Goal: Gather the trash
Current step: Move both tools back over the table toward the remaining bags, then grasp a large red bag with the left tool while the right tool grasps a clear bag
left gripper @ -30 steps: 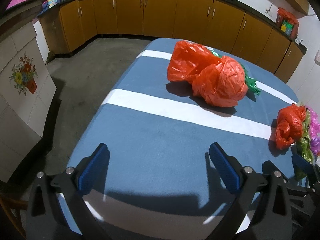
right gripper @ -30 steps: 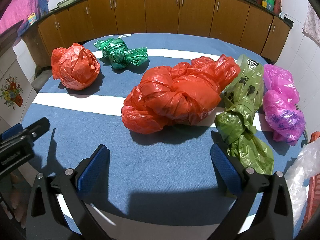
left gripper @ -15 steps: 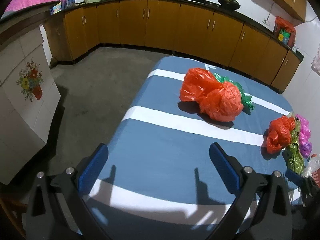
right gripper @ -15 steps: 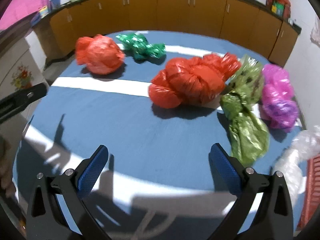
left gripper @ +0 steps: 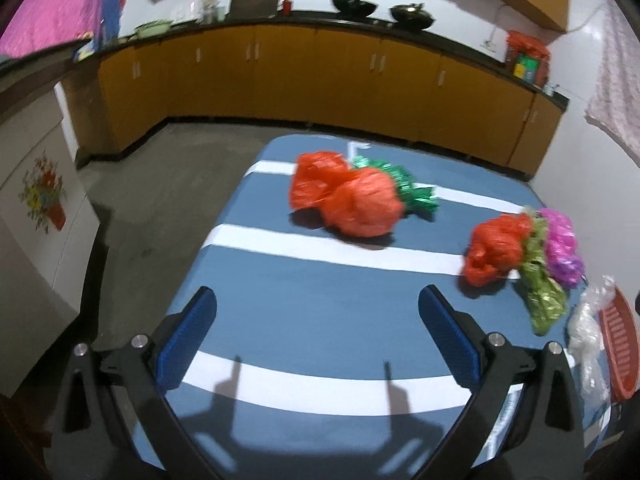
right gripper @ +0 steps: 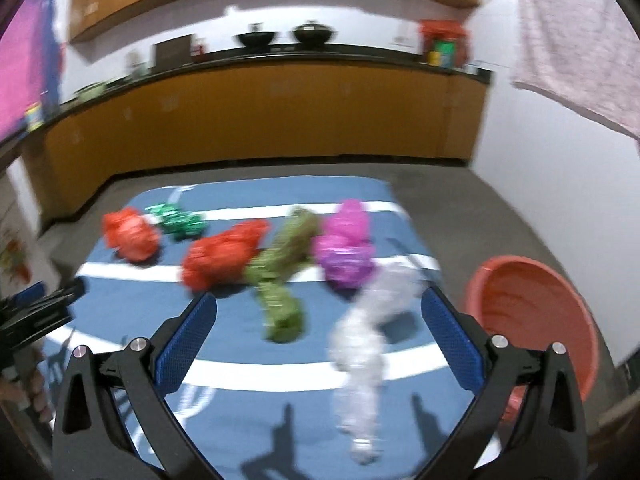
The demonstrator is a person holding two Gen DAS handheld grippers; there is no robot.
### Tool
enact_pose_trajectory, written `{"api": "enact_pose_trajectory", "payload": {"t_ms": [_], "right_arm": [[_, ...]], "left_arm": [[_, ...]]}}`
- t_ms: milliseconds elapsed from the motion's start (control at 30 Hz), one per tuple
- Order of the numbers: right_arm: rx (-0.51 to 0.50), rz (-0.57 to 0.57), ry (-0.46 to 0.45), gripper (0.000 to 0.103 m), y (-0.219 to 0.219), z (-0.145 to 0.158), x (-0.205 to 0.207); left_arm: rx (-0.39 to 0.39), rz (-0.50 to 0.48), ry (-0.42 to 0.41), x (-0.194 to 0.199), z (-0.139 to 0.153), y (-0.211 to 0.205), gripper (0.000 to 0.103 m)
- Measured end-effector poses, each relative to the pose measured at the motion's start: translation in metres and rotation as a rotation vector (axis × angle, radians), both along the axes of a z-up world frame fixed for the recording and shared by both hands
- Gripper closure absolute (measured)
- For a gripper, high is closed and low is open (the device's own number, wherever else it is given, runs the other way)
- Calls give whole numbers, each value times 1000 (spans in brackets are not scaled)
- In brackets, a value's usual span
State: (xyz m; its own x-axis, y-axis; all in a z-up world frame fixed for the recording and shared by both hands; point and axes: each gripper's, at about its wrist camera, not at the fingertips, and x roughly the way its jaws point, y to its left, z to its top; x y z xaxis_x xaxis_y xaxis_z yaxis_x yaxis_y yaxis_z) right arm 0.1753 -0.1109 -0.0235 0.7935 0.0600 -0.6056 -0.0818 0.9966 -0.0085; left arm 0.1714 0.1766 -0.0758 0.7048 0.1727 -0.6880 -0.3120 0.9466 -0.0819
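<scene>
Trash bags (right gripper: 224, 258) are left ungrasped on the worktop (left gripper: 320, 320); both sets of fingers are spread and empty. Left gripper (left gripper: 318, 322) and right gripper (right gripper: 320, 320) have been pulled back, so the red basin (right gripper: 532, 320) beside the worktop is now exposed; collection is judged not yet started.

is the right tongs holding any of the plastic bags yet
No: the right tongs stand open above the blue striped table, with nothing between the pads and the clear crumpled plastic bag lying on the cloth.
</scene>
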Motion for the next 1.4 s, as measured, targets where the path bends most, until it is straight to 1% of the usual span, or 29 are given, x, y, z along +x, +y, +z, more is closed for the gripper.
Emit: {"api": "enact_pose_trajectory", "payload": {"t_ms": [67, 133, 233, 300, 333, 400, 500, 633, 733, 767, 900, 1033, 1233, 1300, 1400], "right_arm": [[4, -28, 15, 2, -13, -4, 5], [28, -49, 38, 2, -26, -14, 11], [56, -40, 64, 4, -35, -25, 14], [43, -35, 88, 14, -38, -36, 19], [39, -32, 109, 16, -39, -42, 22], [42, -32, 145, 23, -40, -53, 27], [65, -38, 197, 30, -44, -69, 34], [78, -8, 224, 39, -41, -79, 40], [74, 19, 236, 51, -37, -80, 44], [74, 28, 242, 59, -36, -82, 45], [96, 65, 244, 64, -37, -80, 41], [127, 79, 235, 65, -46, -77, 33], [163, 61, 224, 65, -63, -70, 29], [168, 58, 218, 65, -67, -68, 27], [168, 61, 215, 65, -66, -67, 33]], "left_arm": [[8, -27, -15, 1, 4, -12, 4], [18, -48, -25, 3, 5, -24, 4], [30, -69, -27, 9, 4, -37, 4], [30, -82, -28, 15, 3, -46, 4], [31, -86, -27, 18, 2, -49, 4], [39, -96, -27, 24, 0, -57, 4], [58, -112, -26, 31, -2, -67, 4], [72, -138, -28, 42, -6, -77, 4], [69, -154, -29, 51, -9, -82, 4], [69, -159, -31, 54, -10, -84, 4], [78, -200, -34, 68, -12, -96, 4], [74, -235, -27, 85, -17, -105, 4], [36, -263, -1, 112, -25, -114, 5], [42, -283, 24, 124, -30, -119, 14], [56, -298, 58, 133, -38, -122, 18]]}}
